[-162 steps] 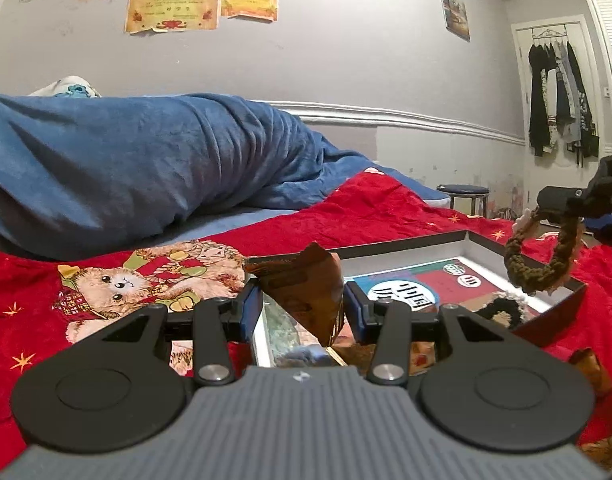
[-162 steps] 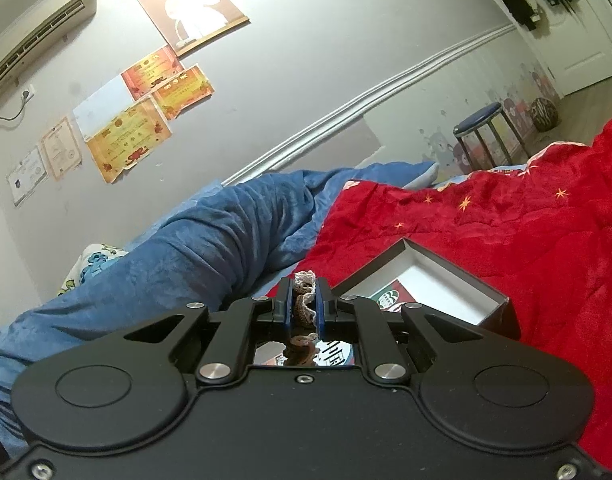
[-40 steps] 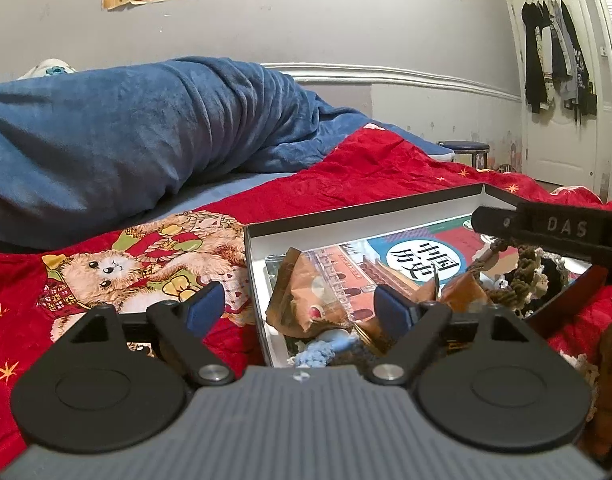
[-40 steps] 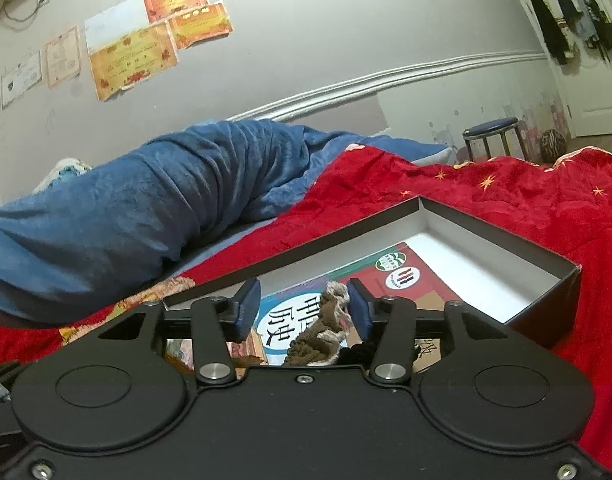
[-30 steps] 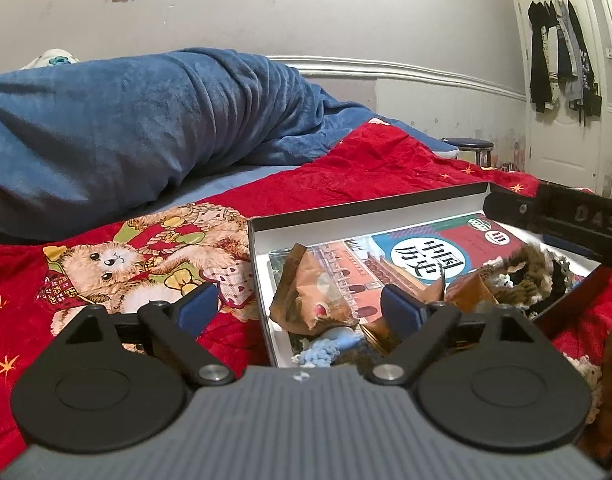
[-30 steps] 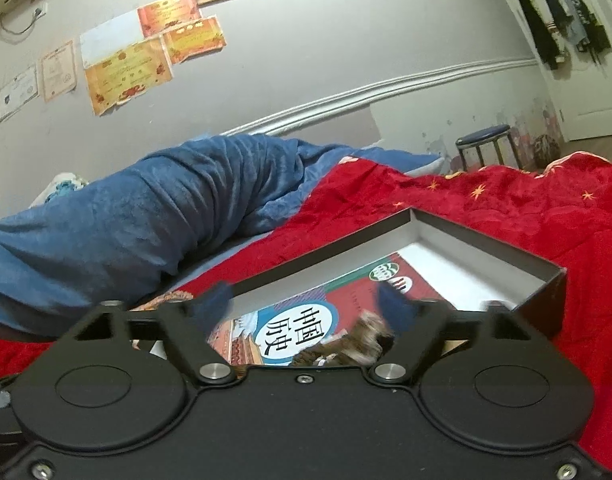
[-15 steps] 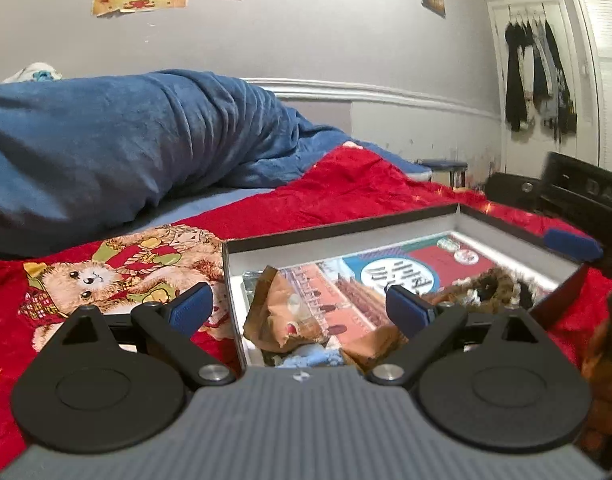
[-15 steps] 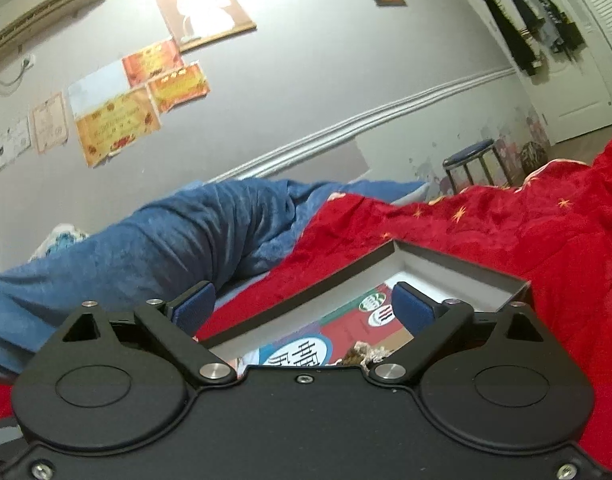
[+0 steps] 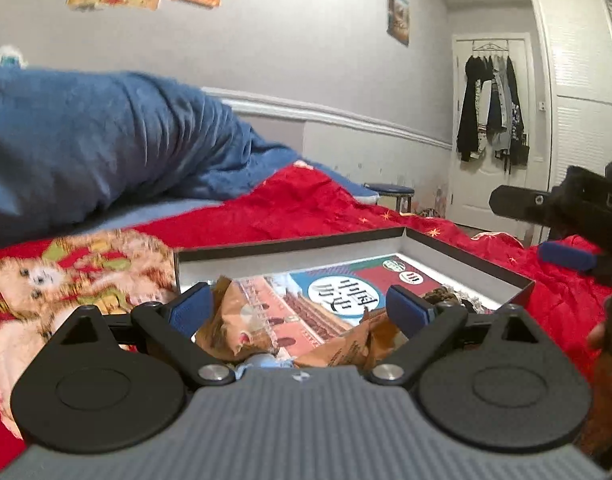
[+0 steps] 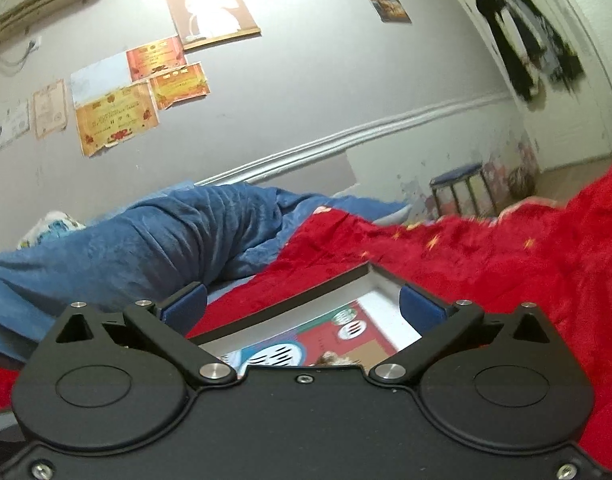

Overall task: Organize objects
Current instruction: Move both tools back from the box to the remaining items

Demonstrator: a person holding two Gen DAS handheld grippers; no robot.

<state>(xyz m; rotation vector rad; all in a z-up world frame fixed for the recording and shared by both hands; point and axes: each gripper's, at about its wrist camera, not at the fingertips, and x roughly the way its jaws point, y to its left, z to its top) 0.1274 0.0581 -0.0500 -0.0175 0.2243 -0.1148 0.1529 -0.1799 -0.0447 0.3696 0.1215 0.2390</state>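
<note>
A shallow dark box (image 9: 462, 251) with a white inside lies on the red blanket (image 9: 306, 208). A colourful book (image 9: 338, 292) covers its floor. Brown snack wrappers (image 9: 229, 320) lie at its near left end and a braided brown cord (image 9: 446, 294) lies near its right side. My left gripper (image 9: 301, 308) is open and empty, just in front of the box. My right gripper (image 10: 301, 304) is open and empty, raised above the box (image 10: 390, 280); it also shows at the right of the left wrist view (image 9: 566, 232).
A blue blanket (image 9: 105, 148) is heaped along the wall behind the box. A teddy-bear print (image 9: 37, 280) is on the bedding to the left. A stool (image 9: 390, 194) and a door hung with clothes (image 9: 490, 120) stand beyond the bed.
Both grippers let go of their items into the box, the left a brown wrapper and the right the braided cord. Both have since opened wide and pulled back, the right one lifting.
</note>
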